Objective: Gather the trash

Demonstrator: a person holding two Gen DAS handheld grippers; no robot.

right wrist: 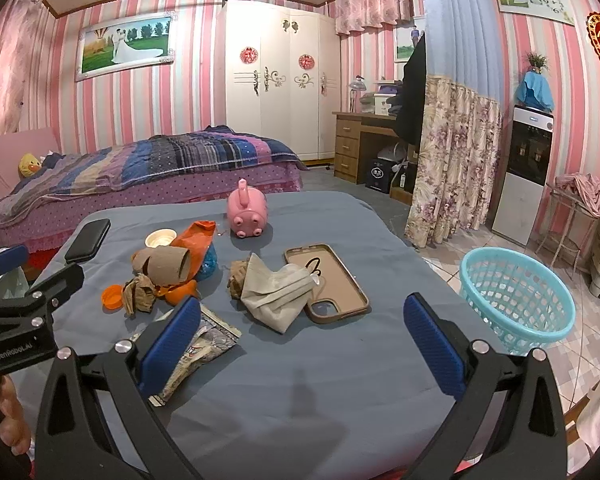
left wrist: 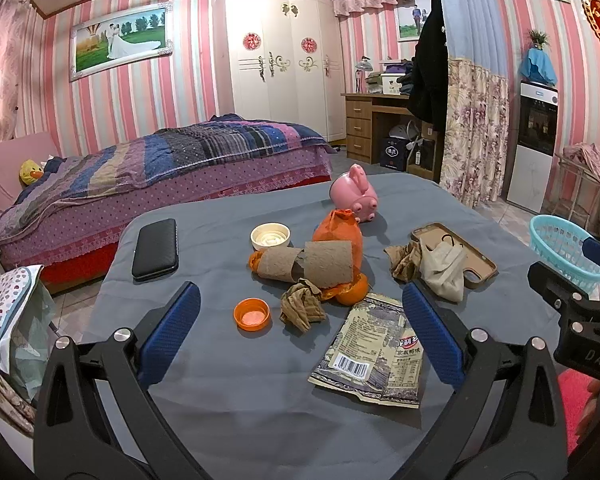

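I hold both tools above the near side of the grey-covered table (left wrist: 220, 420), and neither grips anything: the left gripper (left wrist: 300, 332) has its blue pads spread wide, and so does the right gripper (right wrist: 302, 340). The trash sits clustered mid-table: a snack wrapper (left wrist: 370, 354) lies flat nearest me, an orange cap (left wrist: 252, 314) and a crumpled brown paper (left wrist: 302, 306) just beyond it, then cardboard tubes (left wrist: 308, 266) resting against an orange bag (left wrist: 338, 232). A used mask (right wrist: 278, 294) drapes over the edge of a phone case (right wrist: 332, 280), beside another paper wad (right wrist: 238, 278). The near strip of cloth is bare, which leaves me room to move. Off the table's right edge, the blue basket (right wrist: 518, 300) stands on the tiled floor. A black phone (left wrist: 156, 248) lies by the left edge, a pink piggy bank (right wrist: 247, 210) towards the far edge.
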